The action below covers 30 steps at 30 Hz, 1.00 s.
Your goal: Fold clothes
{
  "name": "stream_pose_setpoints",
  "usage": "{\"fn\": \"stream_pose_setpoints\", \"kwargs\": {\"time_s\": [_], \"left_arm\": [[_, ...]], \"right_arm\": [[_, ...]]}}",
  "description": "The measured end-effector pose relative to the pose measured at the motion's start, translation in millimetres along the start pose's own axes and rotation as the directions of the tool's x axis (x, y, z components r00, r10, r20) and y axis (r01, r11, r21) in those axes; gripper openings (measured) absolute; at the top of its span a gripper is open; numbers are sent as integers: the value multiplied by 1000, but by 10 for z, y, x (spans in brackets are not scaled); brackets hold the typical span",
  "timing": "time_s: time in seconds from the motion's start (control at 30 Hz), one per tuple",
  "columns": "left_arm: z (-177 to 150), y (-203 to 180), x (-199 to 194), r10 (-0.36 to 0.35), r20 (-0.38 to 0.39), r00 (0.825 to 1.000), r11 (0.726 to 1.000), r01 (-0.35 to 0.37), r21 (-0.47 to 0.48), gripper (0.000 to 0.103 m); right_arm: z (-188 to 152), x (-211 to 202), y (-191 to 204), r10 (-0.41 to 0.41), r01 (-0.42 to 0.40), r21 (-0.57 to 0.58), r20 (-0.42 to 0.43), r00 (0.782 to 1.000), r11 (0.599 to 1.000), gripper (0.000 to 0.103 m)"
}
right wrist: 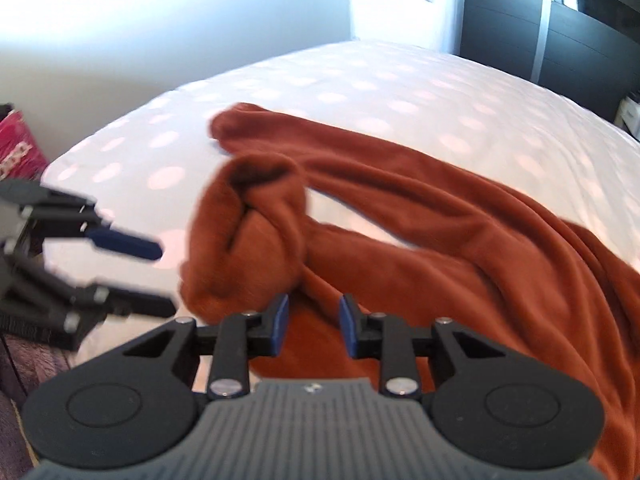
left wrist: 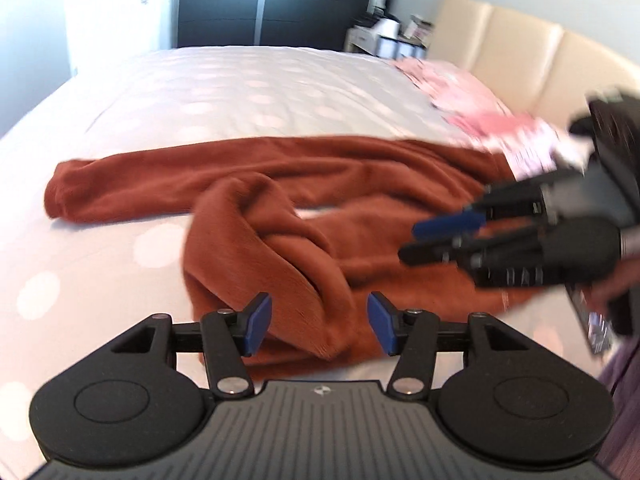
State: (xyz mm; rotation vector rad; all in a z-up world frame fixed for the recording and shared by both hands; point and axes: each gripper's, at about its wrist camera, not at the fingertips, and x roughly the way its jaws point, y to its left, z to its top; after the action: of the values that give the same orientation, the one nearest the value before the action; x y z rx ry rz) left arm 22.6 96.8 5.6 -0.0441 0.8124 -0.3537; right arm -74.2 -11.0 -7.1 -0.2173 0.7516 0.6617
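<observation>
A rust-brown fleece garment with two long legs point(left wrist: 360, 184) lay spread across the white bedspread with pale dots point(left wrist: 200, 88). One leg was stretched flat toward the far side; the other was doubled back on itself in a bunched fold nearest the cameras. The left gripper point(left wrist: 320, 322) hovered over that fold with its blue-padded jaws standing apart, the cloth visible between them but not pinched. The right gripper point(right wrist: 313, 326) was poised above the garment's wider part, its jaws narrowly parted and nothing clamped. Pink patterned clothing point(left wrist: 472, 96) lay near the cream padded headboard point(left wrist: 520, 52). A dark wardrobe point(left wrist: 280, 4) stood behind the bed.
</observation>
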Motion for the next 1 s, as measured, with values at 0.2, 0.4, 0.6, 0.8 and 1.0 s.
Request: {"fn": "stream_pose_setpoints", "kwargs": {"time_s": [0.2, 0.4, 0.6, 0.8, 1.0], "left_arm": [[235, 407, 276, -45, -15, 999, 980, 41, -195, 53], [261, 635, 600, -6, -86, 996, 970, -15, -244, 45], [126, 798, 656, 9, -121, 993, 965, -40, -258, 5], [70, 913, 533, 3, -102, 995, 957, -33, -288, 4], [114, 752, 386, -16, -71, 997, 976, 0, -219, 4]], "right_arm": [[236, 306, 128, 67, -67, -46, 18, 998, 997, 29], [286, 704, 252, 72, -77, -133, -37, 997, 988, 33], [258, 851, 158, -2, -7, -126, -68, 998, 992, 7], [225, 894, -119, -60, 56, -52, -98, 993, 997, 7], [281, 707, -96, 24, -26, -65, -30, 999, 998, 15]]}}
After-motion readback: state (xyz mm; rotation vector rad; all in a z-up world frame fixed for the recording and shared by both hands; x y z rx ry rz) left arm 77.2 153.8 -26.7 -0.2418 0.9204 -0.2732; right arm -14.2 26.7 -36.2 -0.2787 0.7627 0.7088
